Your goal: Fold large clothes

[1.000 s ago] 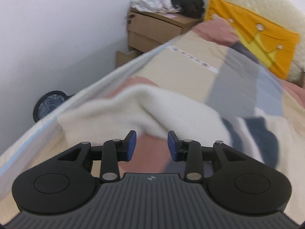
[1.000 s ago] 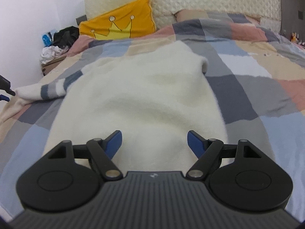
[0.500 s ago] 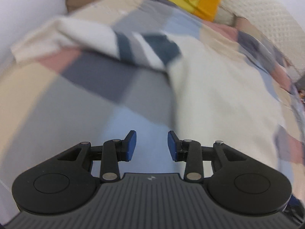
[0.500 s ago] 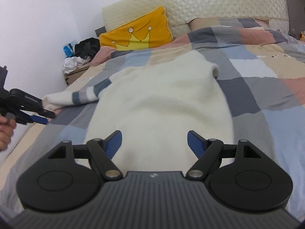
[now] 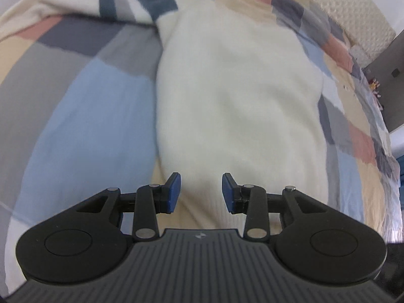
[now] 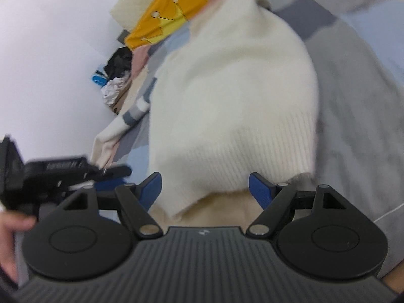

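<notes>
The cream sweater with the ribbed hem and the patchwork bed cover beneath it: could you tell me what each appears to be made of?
The cream sweater with the ribbed hem looks like a soft, fuzzy knit, perhaps wool or acrylic: vertical ribs at the hem and a fluffy nap show. The patchwork bed cover looks like smooth, matte woven fabric, probably cotton, with flat colour blocks; blur leaves the weave unclear.

Cream knitted sweater lies flat on the checked patchwork bedspread, its striped sleeve stretching toward ten o'clock. Left tongs sit over the hem at six o'clock; yellow crown cushion lies beyond at twelve, before the quilted headboard.
</notes>
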The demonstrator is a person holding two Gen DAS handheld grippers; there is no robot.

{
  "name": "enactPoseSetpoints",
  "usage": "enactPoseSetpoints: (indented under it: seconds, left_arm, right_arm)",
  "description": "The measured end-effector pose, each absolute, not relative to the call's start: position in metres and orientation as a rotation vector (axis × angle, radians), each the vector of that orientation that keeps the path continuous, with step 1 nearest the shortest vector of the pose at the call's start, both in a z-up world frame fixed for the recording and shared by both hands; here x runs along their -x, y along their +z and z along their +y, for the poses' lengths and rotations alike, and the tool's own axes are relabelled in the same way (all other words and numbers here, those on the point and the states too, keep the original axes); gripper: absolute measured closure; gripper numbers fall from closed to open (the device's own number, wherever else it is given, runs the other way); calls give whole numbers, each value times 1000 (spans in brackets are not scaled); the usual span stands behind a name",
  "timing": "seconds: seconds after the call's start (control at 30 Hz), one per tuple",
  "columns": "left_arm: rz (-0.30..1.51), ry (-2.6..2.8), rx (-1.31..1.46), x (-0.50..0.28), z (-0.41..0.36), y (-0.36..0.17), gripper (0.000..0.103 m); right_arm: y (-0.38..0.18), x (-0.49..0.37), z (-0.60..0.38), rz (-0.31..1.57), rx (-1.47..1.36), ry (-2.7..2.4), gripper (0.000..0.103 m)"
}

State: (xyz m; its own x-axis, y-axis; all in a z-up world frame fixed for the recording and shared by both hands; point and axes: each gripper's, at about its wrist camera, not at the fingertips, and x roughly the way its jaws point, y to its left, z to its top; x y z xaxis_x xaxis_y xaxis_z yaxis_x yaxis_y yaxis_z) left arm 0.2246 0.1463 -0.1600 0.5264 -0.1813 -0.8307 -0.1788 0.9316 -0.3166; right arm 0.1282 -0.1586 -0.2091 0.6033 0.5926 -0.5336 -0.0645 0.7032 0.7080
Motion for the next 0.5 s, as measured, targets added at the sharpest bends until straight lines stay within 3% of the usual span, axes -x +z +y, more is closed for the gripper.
enactPoseSetpoints:
  seconds: [0.27, 0.37, 0.43, 0.5]
  left_arm:
    - [1069, -15, 344, -215, 136, -174, 63]
    - [1078, -17, 325, -214, 132, -176, 63]
    - [1081, -11, 322, -214, 131, -177, 63]
    - [1086, -8, 343, -216, 133, -180, 63]
  right_arm:
    - [-243, -139, -155, 998, -924, 459, 24]
    - [-245, -149, -153, 986, -990, 526, 30]
    - [-239, -156, -153, 958, -952, 508, 40]
    - [-237, -162, -157, 940, -954, 506, 61]
